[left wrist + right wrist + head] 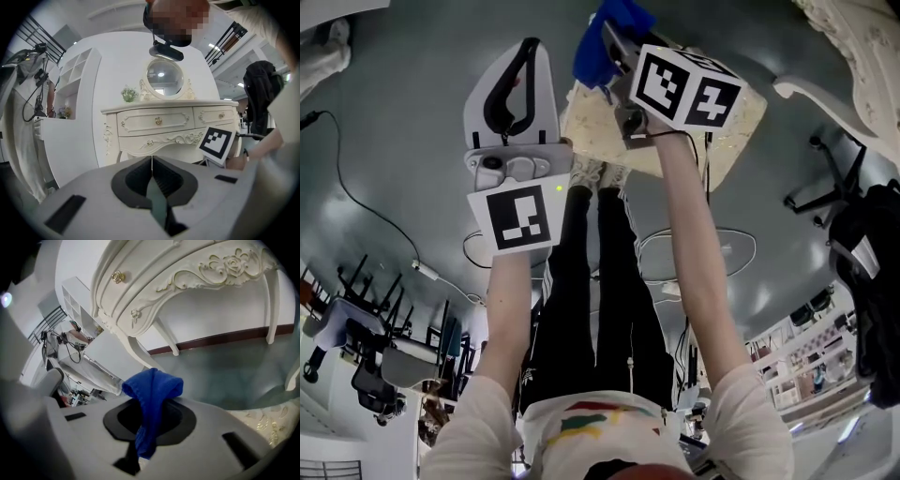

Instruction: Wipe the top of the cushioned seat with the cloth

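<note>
- Person stands looking straight down, one gripper in each hand, both arms stretched forward.
- Right gripper [617, 52] is clamped on a blue cloth [609, 26]. In the right gripper view the cloth [152, 385] is pinched between the jaws of the right gripper [146, 411], a bunched fold sticks out past the tips and a tail hangs back toward the camera.
- Left gripper [528, 52] has its jaws pressed together with nothing between them. The left gripper view shows the two pads of the left gripper [151, 161] meeting along one line.
- Cushioned seat [731, 112]: cream, patterned top, on the grey floor [412, 112] in front of the person's shoes [598, 173].
- In the head view the cloth sits over the seat's far left corner; can't tell whether it touches the top.
- Right gripper view shows only a strip of the seat [262, 423] at the lower right, apart from the cloth there.
- Left gripper is beside the seat's left edge, over the floor, pointing level at a cream dressing table [168, 122] with a round mirror [164, 77].
- Same dressing table [187, 277] fills the top of the right gripper view.
- Marker cube [684, 84] on the right gripper hides the middle of the seat.
- Black bag [872, 281] at the far right edge.
</note>
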### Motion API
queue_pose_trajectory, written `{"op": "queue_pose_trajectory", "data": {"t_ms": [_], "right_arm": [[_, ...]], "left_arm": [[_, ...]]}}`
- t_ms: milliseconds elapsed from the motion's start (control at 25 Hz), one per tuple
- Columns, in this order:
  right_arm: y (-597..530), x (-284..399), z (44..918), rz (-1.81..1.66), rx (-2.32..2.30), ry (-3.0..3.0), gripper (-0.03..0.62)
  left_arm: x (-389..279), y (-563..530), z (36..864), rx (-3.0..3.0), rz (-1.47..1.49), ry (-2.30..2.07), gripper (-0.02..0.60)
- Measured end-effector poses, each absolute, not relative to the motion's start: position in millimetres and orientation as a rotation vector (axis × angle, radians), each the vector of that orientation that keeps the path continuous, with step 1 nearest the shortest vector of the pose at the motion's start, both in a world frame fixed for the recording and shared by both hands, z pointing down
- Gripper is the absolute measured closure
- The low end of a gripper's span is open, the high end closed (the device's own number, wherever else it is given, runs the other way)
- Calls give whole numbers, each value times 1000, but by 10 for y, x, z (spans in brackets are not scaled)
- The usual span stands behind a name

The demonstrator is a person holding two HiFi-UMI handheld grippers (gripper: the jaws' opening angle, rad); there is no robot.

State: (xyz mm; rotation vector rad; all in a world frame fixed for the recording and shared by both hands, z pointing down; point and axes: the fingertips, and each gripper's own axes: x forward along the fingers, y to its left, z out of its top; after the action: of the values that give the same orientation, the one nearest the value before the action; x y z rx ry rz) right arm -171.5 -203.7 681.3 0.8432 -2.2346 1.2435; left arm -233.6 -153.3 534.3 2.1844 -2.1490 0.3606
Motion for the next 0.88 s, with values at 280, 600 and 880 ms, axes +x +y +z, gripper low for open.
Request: {"op": "queue_pose_trajectory", "data": {"t_ms": [280, 600, 880], "right_arm": [[-1981, -1560, 6974, 1184, 831, -2166, 554], [-2004, -1385, 7031, 1124, 832, -2148, 554], [-2038, -1065, 7041, 1114, 876, -2133, 554]], "left_arm": [[-2261, -1545, 5377, 2188, 385, -2135, 575], [-2101, -1583, 5420, 2196, 397, -2115, 575], [-1930, -1641, 5447, 2225, 406, -2088, 575]]}}
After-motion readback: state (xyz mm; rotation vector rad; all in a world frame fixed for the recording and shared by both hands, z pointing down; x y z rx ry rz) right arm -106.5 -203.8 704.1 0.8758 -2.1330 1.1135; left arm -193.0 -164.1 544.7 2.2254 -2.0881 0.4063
